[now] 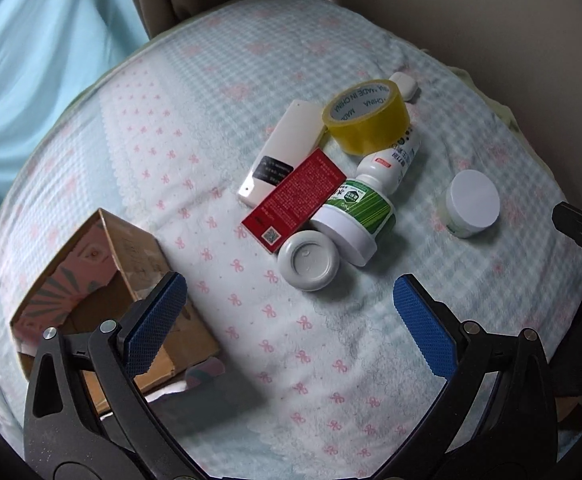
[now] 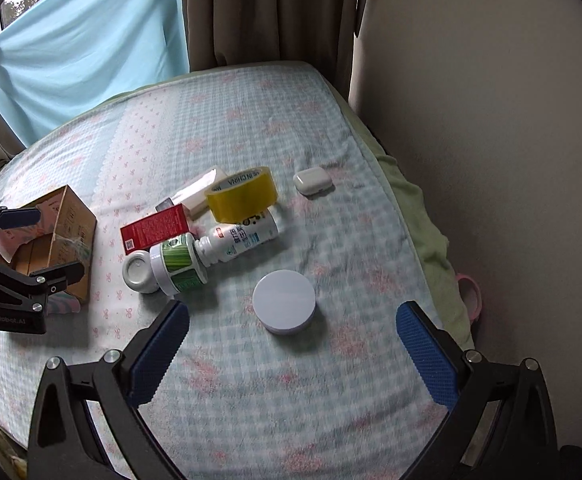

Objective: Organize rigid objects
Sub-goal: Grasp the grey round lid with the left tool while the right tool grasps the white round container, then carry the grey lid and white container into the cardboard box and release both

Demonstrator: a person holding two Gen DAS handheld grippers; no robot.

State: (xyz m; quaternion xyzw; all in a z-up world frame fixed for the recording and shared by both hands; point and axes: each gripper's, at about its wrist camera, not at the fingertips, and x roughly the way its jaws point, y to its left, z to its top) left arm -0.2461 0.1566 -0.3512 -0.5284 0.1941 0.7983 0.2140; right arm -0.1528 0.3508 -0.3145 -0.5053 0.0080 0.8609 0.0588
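Tongs both wide, holding nothing: left gripper (image 1: 291,322) above the bedspread (image 1: 219,92), right gripper (image 2: 293,354) just short of the white jar (image 2: 284,306). Ahead of the left tongs, a touching heap: tape (image 1: 367,116), bottle (image 1: 391,160), green tub (image 1: 355,220), red box (image 1: 293,200), remote (image 1: 281,152), cap (image 1: 308,260). Carton (image 1: 103,280) beside the left finger; earbud case (image 2: 311,180) beyond the heap, apart.

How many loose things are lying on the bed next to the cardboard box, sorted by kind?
Bottles: 2, the green-label bottle and the white bottle
Round jars: 2, the small jar and the lidded jar
Tape roll: 1
Red box: 1
Remote: 1
Earbud case: 1
Total: 8
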